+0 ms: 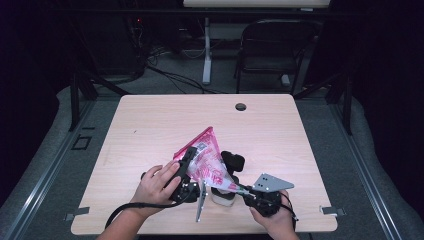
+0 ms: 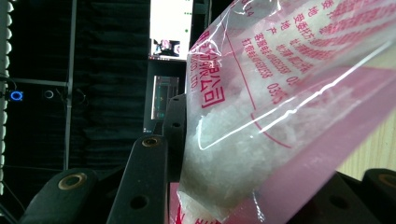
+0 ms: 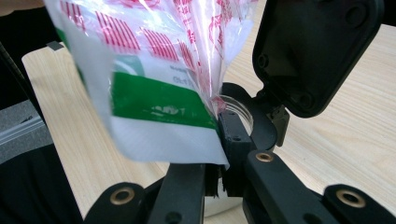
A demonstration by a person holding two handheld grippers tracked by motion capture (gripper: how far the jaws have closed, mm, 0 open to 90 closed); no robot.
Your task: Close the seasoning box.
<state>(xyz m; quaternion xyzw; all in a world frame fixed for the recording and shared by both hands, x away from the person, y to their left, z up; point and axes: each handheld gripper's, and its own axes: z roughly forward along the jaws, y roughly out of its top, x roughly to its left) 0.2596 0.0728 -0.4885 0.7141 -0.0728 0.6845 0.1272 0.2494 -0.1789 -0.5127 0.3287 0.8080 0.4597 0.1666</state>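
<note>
Now both clamped: left hand-held gripper (image 1: pixel 187 167) and right hand-held gripper (image 1: pixel 239 189) pinch bag (image 1: pixel 207 162)

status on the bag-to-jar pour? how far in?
Done: the clear jar with the black flip lid stands open on the wooden table.

In hand: the pink-printed clear plastic bag of white granules is tilted, low corner above the jar. The left gripper holds its upper part; the right gripper pinches the low corner.

Left: no granules visible in the jar; whether the corner is cut open, cannot tell. Emptying and closing remain.
</note>
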